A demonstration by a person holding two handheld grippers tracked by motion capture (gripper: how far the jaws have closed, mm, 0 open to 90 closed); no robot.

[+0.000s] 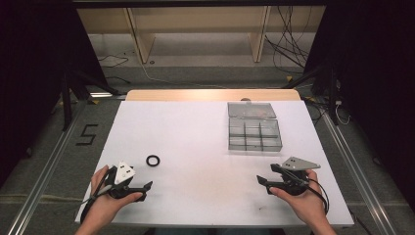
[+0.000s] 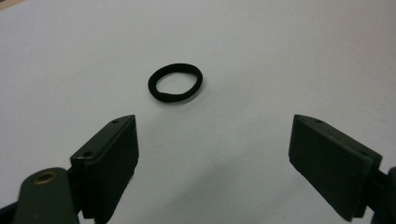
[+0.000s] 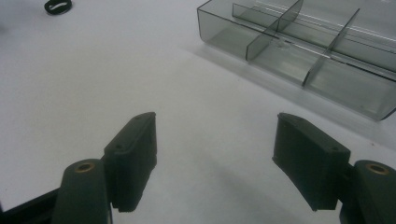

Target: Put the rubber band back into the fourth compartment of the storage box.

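I work over a white table top (image 1: pixel 205 147) that lies on a pale wooden board (image 1: pixel 210 94), whose strip shows along the far edge. The white surface is matte, with faint grey smudges near its middle. Around it is grey floor (image 1: pixel 49 147), a metal rail (image 1: pixel 44 181) at the left, a black "5" mark (image 1: pixel 87 134) taped on the floor, light wooden shelving legs (image 1: pixel 142 39) at the back and loose cables (image 1: pixel 288 39) to the far right; the sides of the room are dark. My left gripper (image 1: pixel 144 188) rests near the front left corner, jaws spread wide with nothing between them. Just beyond it lies a small black ring (image 2: pixel 175 82), flat on the white surface and apart from my jaws. My right gripper (image 1: pixel 266 183) sits near the front right, its jaws likewise wide apart and empty. Past it stands a clear plastic compartment box (image 1: pixel 254 134) with its lid folded back, dividers upright, and compartments that look empty.
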